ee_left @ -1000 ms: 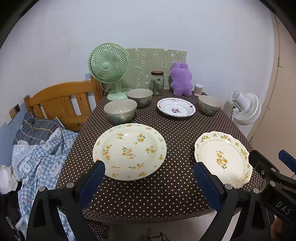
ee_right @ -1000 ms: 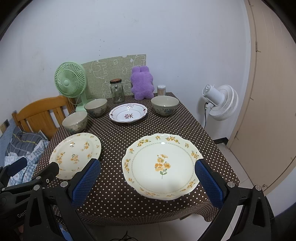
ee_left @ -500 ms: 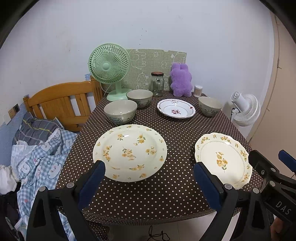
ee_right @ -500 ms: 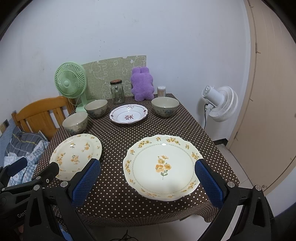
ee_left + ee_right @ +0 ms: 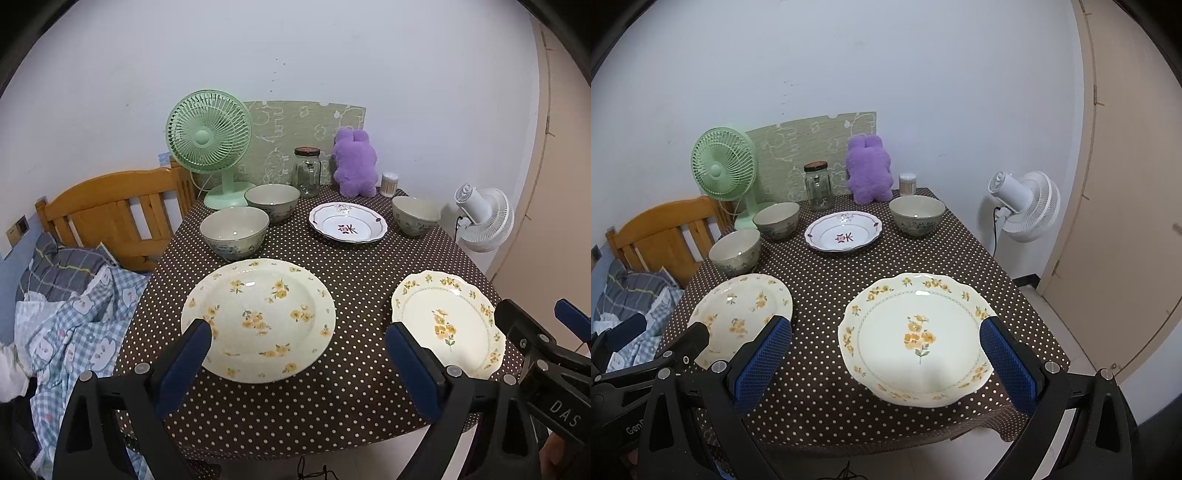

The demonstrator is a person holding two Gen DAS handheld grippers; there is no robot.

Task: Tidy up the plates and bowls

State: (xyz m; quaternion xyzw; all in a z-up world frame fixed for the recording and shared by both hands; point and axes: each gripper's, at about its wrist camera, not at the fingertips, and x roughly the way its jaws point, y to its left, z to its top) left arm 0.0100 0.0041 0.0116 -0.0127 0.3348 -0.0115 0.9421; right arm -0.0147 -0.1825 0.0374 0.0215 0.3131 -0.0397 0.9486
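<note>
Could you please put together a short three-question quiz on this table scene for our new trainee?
1. How many bowls stand on the table, and how many plates?
2. True or false: the left gripper is shut on the round flowered plate.
3. Which plate lies nearest the right gripper: A) the scalloped flowered plate, B) the red-patterned plate?

Key
1. Three bowls: near-left, far-left, far-right; three plates.
2. False: its jaws stand wide apart and hold nothing.
3. A.
</note>
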